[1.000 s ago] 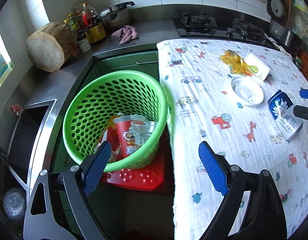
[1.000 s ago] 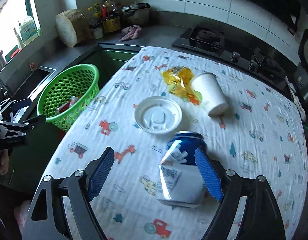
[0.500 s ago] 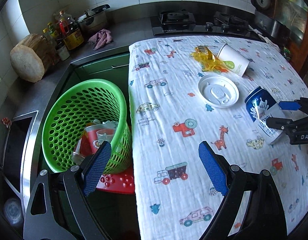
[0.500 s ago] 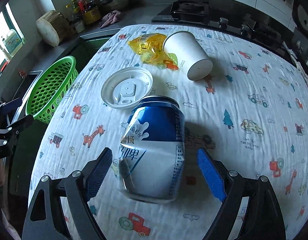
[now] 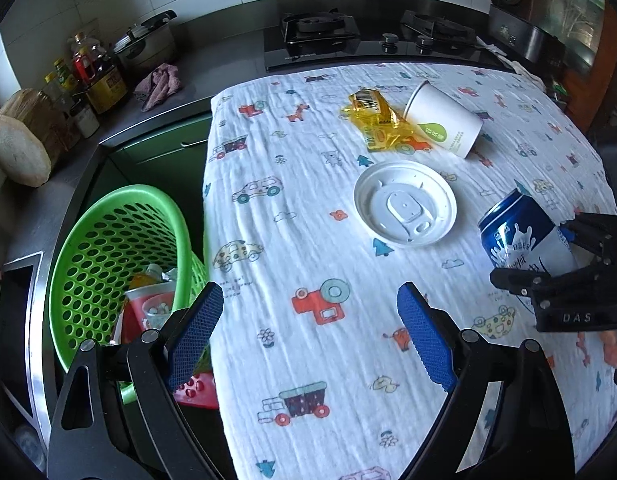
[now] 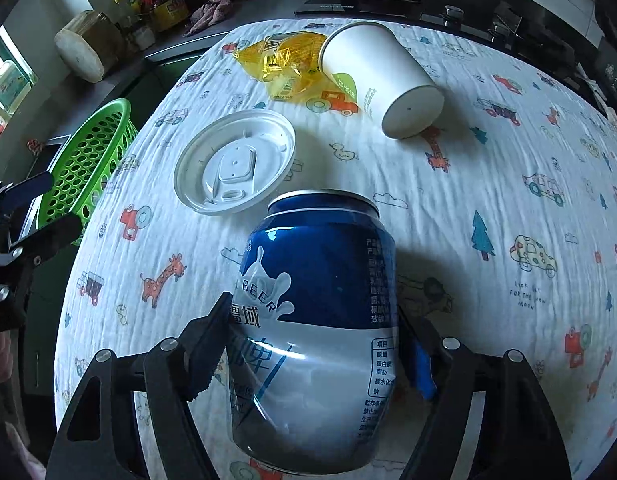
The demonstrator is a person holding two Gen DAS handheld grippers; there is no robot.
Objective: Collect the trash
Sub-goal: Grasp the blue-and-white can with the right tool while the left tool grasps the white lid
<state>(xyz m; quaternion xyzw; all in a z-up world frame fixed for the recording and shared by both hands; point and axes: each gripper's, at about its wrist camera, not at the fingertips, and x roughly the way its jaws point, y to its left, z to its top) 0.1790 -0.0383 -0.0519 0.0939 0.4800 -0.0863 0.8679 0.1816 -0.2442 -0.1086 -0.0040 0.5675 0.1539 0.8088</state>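
A dented blue-and-white beer can (image 6: 320, 280) lies on the patterned tablecloth (image 6: 488, 184). My right gripper (image 6: 314, 308) straddles it and its jaws are closing, the pads close beside both sides with no squeeze showing. In the left wrist view the same can (image 5: 516, 236) sits between the right gripper's (image 5: 530, 252) black fingers. My left gripper (image 5: 308, 300) hangs open and empty above the cloth's near left edge. A white plastic lid (image 5: 404, 204), a tipped white paper cup (image 5: 444, 120) and a yellow wrapper (image 5: 380, 120) lie further back.
A green perforated basket (image 5: 120, 192) stands below the table's left edge, holding a red cup and other trash. Behind it run a dark counter with bottles (image 5: 92, 80), a pot, a pink rag (image 5: 160, 86), a wood block (image 5: 20, 148) and a gas hob (image 5: 320, 28).
My left gripper has swung from above the basket to over the table. My right gripper has sunk onto the can, which now fills its view, and its jaws have narrowed.
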